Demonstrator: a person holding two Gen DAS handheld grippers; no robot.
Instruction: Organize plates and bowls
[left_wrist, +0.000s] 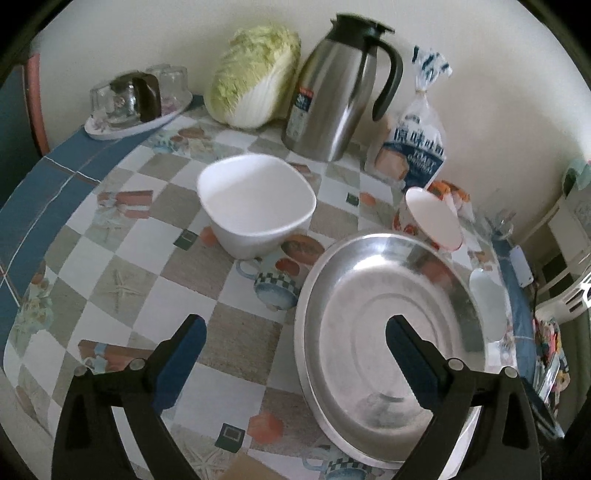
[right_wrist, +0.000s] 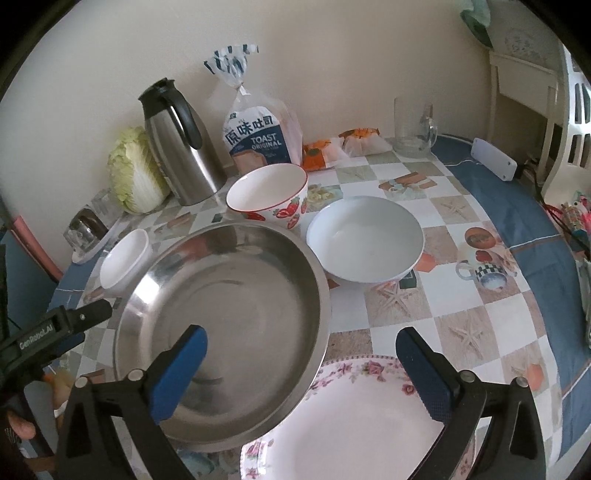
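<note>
In the left wrist view my left gripper (left_wrist: 295, 328) stands open and empty, its right finger over the wide steel basin (left_wrist: 388, 314) without touching it. A squarish white bowl (left_wrist: 255, 203) sits beyond it, and a strawberry-patterned bowl (left_wrist: 432, 218) behind the basin. My right gripper (right_wrist: 301, 336) is also open and empty, straddling the steel basin (right_wrist: 229, 314) and a floral plate (right_wrist: 351, 417). The basin's near edge overlaps the plate. Behind them stand the strawberry bowl (right_wrist: 269, 195), a round white bowl (right_wrist: 364, 240) and the squarish white bowl (right_wrist: 123, 258).
Along the wall stand a steel thermos jug (right_wrist: 177, 147), a cabbage (right_wrist: 136, 173), a bag of toast (right_wrist: 255, 129), snack packets (right_wrist: 343, 146) and a glass mug (right_wrist: 412, 125). A tray of upturned glasses (left_wrist: 136, 99) sits at the far left. A white box (right_wrist: 493, 158) lies near the table's right edge.
</note>
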